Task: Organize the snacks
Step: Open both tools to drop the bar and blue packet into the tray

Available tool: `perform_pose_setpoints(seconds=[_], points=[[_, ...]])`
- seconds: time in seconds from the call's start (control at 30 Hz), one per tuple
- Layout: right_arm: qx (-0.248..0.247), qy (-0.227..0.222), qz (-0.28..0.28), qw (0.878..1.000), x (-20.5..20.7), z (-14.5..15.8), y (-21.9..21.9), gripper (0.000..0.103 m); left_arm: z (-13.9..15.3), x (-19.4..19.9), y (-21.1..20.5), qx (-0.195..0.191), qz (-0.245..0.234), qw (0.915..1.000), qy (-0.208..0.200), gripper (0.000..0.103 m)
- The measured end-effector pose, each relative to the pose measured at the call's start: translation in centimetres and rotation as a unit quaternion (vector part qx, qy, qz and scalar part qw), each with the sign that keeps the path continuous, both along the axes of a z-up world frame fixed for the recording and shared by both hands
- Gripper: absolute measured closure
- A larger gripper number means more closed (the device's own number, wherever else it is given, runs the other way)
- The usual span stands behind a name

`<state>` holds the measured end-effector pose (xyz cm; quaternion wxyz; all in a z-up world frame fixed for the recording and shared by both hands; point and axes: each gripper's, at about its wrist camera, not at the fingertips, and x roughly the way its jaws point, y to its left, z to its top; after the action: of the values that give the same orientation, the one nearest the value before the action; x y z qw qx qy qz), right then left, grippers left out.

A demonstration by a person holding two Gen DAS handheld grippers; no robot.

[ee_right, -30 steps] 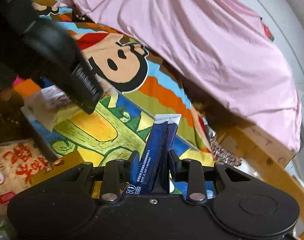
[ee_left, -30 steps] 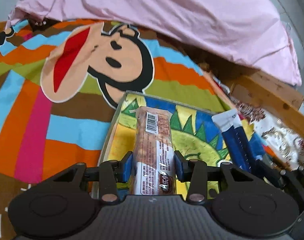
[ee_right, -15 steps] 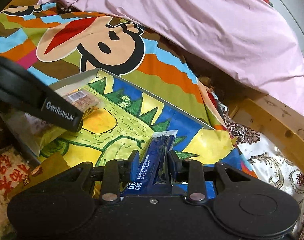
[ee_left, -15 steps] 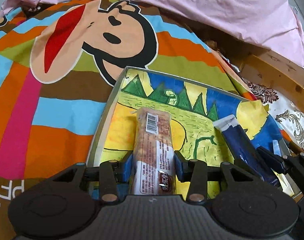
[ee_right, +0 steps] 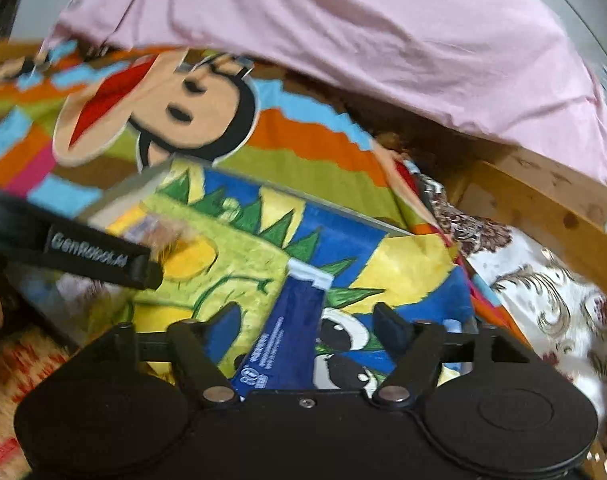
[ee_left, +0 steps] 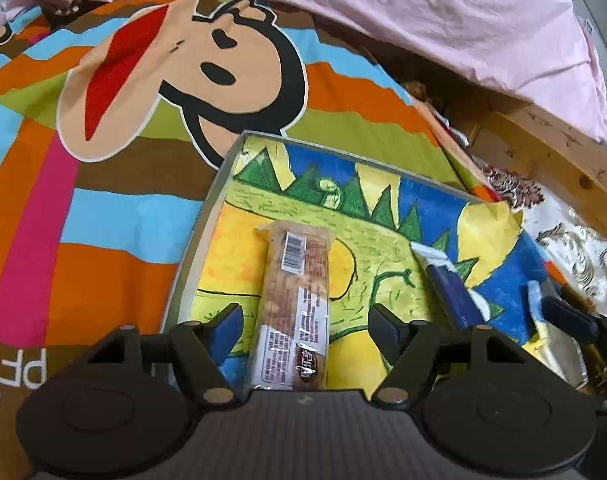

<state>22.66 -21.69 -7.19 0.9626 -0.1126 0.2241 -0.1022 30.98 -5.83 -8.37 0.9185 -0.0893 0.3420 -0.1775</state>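
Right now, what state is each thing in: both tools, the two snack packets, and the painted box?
left tool: open, jaws just spread, pads clear of the packet between them.
right tool: open, jaws just spread, pads off the packet.
brown snack bar: sealed, lying flat in the box.
blue packet: sealed, lying in the box, released.
painted box: open-topped, resting on the striped blanket.
pink sheet: rumpled.
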Motion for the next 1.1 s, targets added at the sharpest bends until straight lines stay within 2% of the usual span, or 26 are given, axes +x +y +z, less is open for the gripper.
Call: perform_pose_setpoints(seconds=[0.17, 0.3, 0.57, 0.83, 1.1], points=[[0.024, -0.047, -0.012, 0.999, -2.7, 3.1, -1.4, 0.006, 2.2, -1.6, 1.0, -0.011, 0.019, 0.9995, -0.022, 0.016], [0.035, -0.088, -0.011, 0.995, -5.3, 5.5, -1.8, 0.001, 4.3, -3.6, 1.8, -0.012, 0.032, 0.9981, -0.050, 0.008], [0.041, -0.149, 0.004, 0.988, -10.9, 8.9, -1.8, 0.001, 7.8, -9.2, 2.9, -0.006, 0.062, 0.9904, -0.123, 0.001], [0.066, -0.162, 0.001, 0.985, -15.9, 10.0, -2.2, 0.001, 9.7, -15.6, 3.3, 0.018, 0.070, 0.9815, -0.177, 0.001], [0.080, -0.154, -0.003, 0.985, -20.8, 10.0, -2.2, 0.001, 9.6, -21.1, 3.8, 0.031, 0.059, 0.9821, -0.176, 0.001]])
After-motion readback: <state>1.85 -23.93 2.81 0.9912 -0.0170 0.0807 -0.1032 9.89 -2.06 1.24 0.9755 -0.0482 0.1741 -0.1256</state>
